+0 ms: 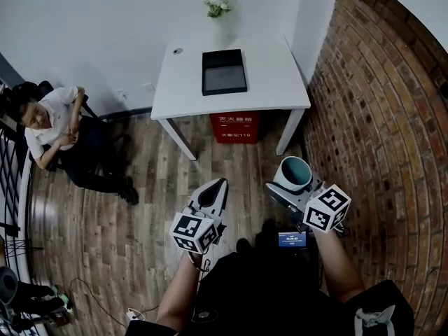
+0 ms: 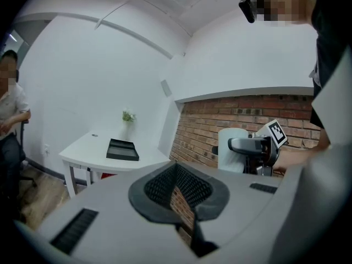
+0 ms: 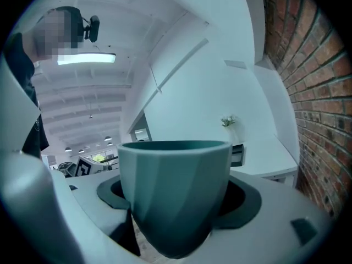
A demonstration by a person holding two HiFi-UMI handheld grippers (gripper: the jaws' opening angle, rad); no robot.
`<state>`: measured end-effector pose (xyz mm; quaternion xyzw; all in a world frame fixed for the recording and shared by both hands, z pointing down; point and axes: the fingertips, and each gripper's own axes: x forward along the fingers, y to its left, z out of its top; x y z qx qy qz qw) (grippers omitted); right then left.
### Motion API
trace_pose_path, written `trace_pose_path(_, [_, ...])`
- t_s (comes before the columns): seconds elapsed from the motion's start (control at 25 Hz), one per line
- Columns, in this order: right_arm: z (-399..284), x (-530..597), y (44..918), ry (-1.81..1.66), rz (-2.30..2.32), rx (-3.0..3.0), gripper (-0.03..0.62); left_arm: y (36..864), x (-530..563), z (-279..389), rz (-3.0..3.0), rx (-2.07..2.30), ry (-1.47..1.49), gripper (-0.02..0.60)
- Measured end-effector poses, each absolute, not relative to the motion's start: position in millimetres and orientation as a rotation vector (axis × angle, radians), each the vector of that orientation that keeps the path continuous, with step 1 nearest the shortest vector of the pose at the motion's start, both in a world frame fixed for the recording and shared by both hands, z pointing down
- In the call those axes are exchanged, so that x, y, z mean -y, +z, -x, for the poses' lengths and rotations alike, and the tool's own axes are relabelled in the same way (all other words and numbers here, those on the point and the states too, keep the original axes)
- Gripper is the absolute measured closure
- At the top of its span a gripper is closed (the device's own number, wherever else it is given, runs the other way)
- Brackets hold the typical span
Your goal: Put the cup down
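Cup (image 1: 292,174), teal and upright, sits clamped in the right hand-held gripper (image 3: 176,210), in the air above the wooden floor (image 1: 140,208) and well short of the far white bench (image 1: 273,82). The left hand-held gripper (image 2: 179,188) is closed on nothing. A tilt or slackened grip on the way could drop it.

The red box (image 1: 234,127) shows Chinese characters and "119".
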<state>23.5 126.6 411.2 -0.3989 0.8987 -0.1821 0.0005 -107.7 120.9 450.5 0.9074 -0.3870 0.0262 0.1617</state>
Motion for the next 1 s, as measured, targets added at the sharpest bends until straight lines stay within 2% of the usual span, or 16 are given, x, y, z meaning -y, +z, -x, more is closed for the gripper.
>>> trace_pose_path(0.56, [-16.7, 26.1, 443.7, -0.637, 1.122, -2.857, 0.189, 477.5, 13.0, 116.5, -2.509, 1.216, 0.103, 0.574])
trace_pose_path(1.0, [-56.0, 201.4, 435.8, -0.661, 1.034, -2.871, 0.189, 457.9, 179.6, 64.3, -2.517, 1.234, 0.122, 0.574])
